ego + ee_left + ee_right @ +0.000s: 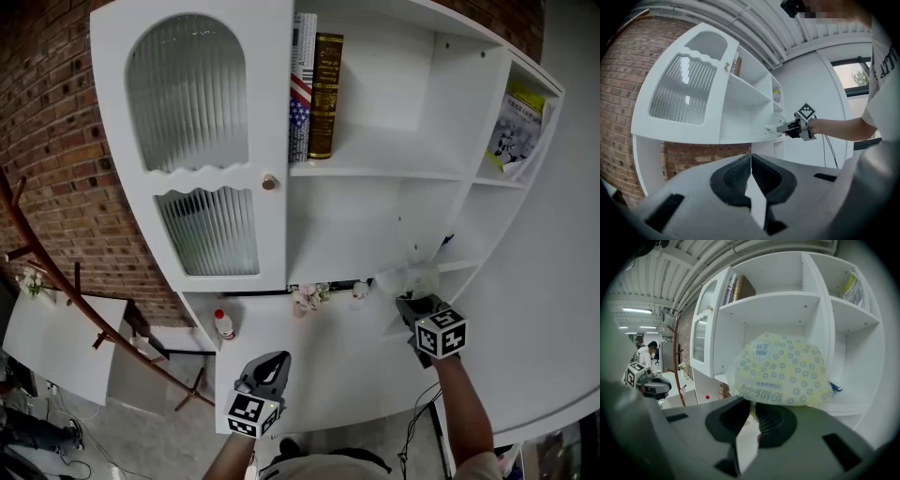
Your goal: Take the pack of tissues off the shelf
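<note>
The pack of tissues (780,369) is a soft yellow packet with blue ring dots. My right gripper (752,408) is shut on its lower edge and holds it up in front of the white shelf unit (773,301). In the head view the pack (408,279) shows pale and blurred just above the right gripper (419,307), in front of the low right shelf. From the left gripper view the pack (772,127) looks small at the tip of the right gripper (785,130). My left gripper (750,176) is shut with nothing in it and hangs low (267,367) before the counter.
Books (316,84) stand on the upper shelf, a booklet (517,127) leans in the right side compartment. A ribbed glass door (192,141) covers the left half. A small red-capped bottle (224,324) and little figures (309,296) sit on the counter. A wooden rack (56,281) stands left.
</note>
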Tool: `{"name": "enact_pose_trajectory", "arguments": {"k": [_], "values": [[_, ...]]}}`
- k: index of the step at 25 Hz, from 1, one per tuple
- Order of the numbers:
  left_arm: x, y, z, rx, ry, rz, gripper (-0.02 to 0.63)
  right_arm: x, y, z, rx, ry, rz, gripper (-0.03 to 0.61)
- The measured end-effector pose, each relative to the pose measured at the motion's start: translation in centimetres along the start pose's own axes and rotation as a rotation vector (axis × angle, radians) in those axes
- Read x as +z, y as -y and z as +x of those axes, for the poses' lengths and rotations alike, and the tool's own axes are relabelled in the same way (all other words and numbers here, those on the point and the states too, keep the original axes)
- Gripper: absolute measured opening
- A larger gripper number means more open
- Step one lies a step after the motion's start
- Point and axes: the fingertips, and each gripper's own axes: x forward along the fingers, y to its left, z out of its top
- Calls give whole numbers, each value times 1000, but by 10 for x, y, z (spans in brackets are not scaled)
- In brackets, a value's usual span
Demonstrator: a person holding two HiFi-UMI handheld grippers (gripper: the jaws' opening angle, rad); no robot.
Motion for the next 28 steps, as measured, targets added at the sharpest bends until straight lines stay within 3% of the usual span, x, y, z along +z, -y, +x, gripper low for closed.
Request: {"name": "enact_pose_trajectory", "arguments": {"k": [15,28], "values": [[3,55,-7,134,15,-9,26,-41,-2,-53,96,72,23,54],[19,102,-33,230,35,33,26,-73,-4,-105,171,108,-10,54]]}}
